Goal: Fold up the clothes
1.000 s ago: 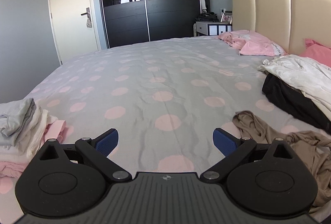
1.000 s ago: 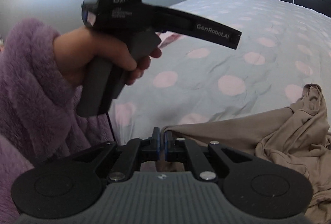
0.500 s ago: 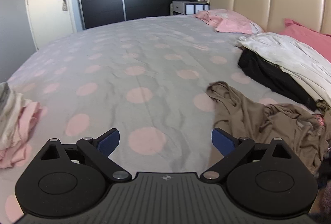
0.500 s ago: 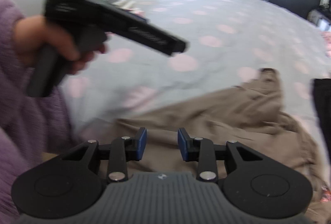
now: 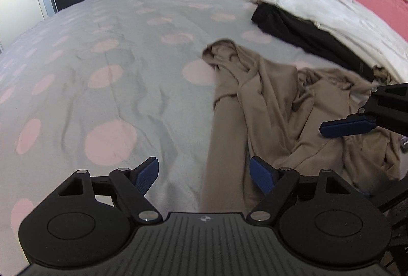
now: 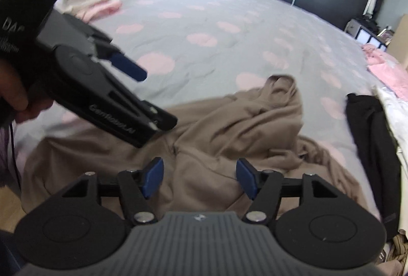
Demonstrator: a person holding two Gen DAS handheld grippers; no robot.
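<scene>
Tan garment crumpled on bed, released 1 s after right gripper pinched its edge | both grippers wide, left gripper beside it | regrasp likely next

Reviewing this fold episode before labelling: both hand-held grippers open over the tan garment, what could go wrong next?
1. The tan garment lies bunched and twisted, so a pinch may catch several layers.
2. The black garment lies close beside it and could get dragged along.
3. The left hand-held gripper straddles the garment's edge and might pinch the bedsheet.
</scene>
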